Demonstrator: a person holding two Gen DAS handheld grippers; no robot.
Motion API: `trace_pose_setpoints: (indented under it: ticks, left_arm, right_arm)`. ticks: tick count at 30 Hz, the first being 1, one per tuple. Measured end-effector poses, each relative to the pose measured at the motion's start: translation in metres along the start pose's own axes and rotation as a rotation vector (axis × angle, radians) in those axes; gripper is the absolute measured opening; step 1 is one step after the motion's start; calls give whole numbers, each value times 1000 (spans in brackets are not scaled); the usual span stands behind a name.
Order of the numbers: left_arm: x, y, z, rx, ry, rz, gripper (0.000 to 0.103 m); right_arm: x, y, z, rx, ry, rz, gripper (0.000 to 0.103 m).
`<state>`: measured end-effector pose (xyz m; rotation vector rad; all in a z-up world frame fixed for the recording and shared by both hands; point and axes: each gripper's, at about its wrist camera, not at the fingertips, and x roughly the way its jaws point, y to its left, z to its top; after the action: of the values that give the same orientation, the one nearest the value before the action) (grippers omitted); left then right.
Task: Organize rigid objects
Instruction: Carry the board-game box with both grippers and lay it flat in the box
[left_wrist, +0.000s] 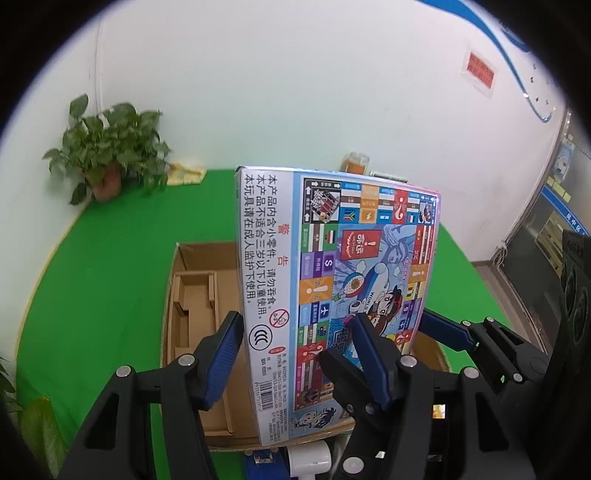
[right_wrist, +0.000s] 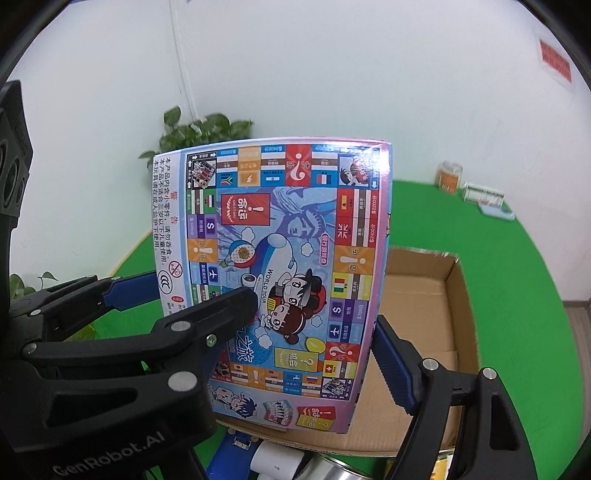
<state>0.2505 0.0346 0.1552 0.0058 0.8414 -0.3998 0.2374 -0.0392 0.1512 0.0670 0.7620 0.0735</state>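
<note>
Both grippers grasp a board game box (left_wrist: 332, 280) upright above an open cardboard box (left_wrist: 199, 295).

The left gripper (left_wrist: 295, 332) and right gripper (right_wrist: 314, 317) clamp its glossy, colourful printed back; a plant (left_wrist: 110, 147) stands at 10 o'clock.

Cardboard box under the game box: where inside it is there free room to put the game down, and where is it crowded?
The cardboard box has bare floor on its right side, bordered by the right wall. Its left side holds a cardboard insert of small compartments. The game box, gripped by the left gripper and right gripper, hides the middle.
</note>
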Motion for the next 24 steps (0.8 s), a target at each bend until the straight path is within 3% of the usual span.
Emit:
trace_pose_setpoints:
  ticks: [5,13,21,24]
  left_arm:
    - [44,10,-11,-19,101,4,60]
    - [129,40,-60,-63,322,36,60]
    - [148,52,-76,-100,361,67,59]
    - [152,54,-79,-97,382,90,49]
  right_arm:
    - [48,-12,-13,29,100,16,77]
    - [144,-26,-74,101,348,64,76]
    - [175,-25,-88,95,409,73,75]
    - [187,-29,-92,99,438,74,75]
